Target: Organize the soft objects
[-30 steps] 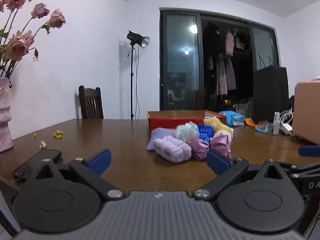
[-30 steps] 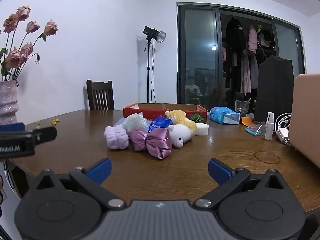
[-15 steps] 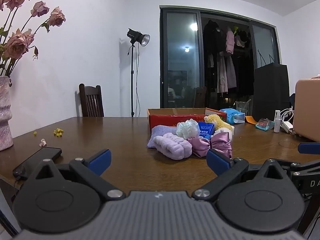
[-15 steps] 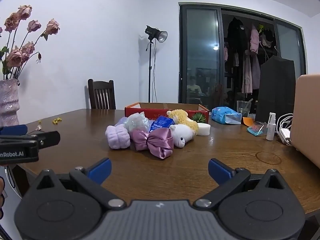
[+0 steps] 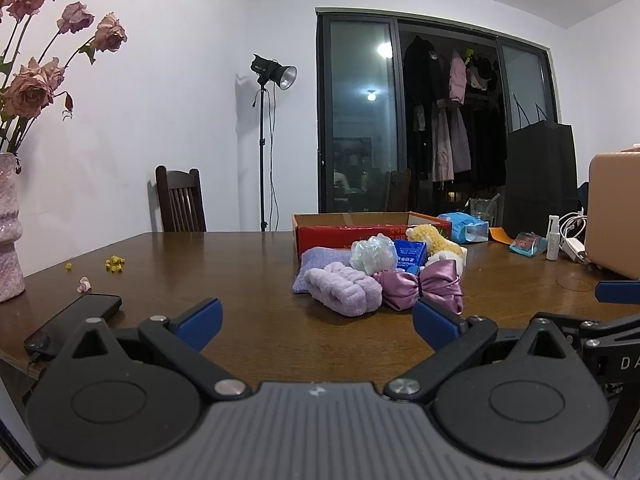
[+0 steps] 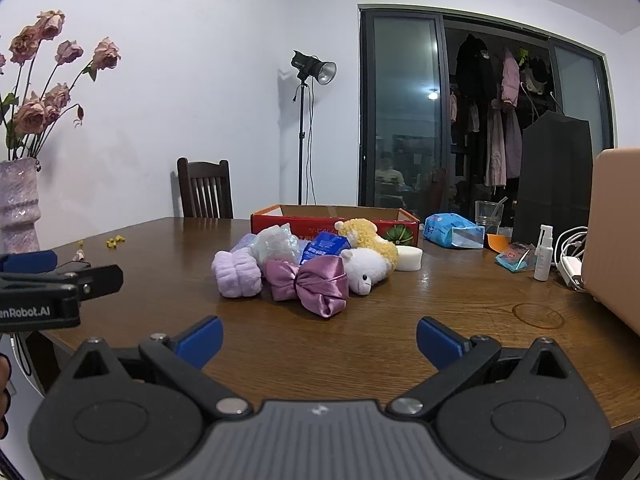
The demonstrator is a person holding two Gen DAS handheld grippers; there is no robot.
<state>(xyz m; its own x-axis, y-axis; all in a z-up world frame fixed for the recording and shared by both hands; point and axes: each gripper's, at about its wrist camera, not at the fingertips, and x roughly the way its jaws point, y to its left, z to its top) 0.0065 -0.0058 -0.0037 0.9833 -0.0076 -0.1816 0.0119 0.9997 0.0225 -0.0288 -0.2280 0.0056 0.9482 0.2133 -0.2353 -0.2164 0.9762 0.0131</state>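
Note:
A heap of soft things lies mid-table before a red cardboard box (image 5: pixel 340 234) (image 6: pixel 332 222): a fluffy lilac band (image 5: pixel 344 294) (image 6: pixel 237 273), a purple satin bow (image 5: pixel 422 288) (image 6: pixel 306 284), a white plush lamb (image 6: pixel 366 266), a yellow plush (image 6: pixel 370 238) (image 5: pixel 434 240), a pale mesh puff (image 5: pixel 374 254) (image 6: pixel 276 242), a blue packet (image 5: pixel 410 256) (image 6: pixel 324 246) and a lilac cloth (image 5: pixel 314 268). My left gripper (image 5: pixel 316 318) stands open, short of the heap. My right gripper (image 6: pixel 318 338) is open too, with nothing between its fingers.
A black phone (image 5: pixel 74 328) lies near the left table edge beside a pink vase (image 5: pixel 8 232) of dried roses. At the right are a tan case (image 6: pixel 616 232), spray bottle (image 6: pixel 543 254), cables, tissue pack (image 6: pixel 452 231), glass and white sponge (image 6: pixel 409 259). A dark chair (image 6: pixel 206 190) stands behind.
Both grippers have moved slightly nearer the heap and tilted a little. Both stay open and the soft things have not moved.

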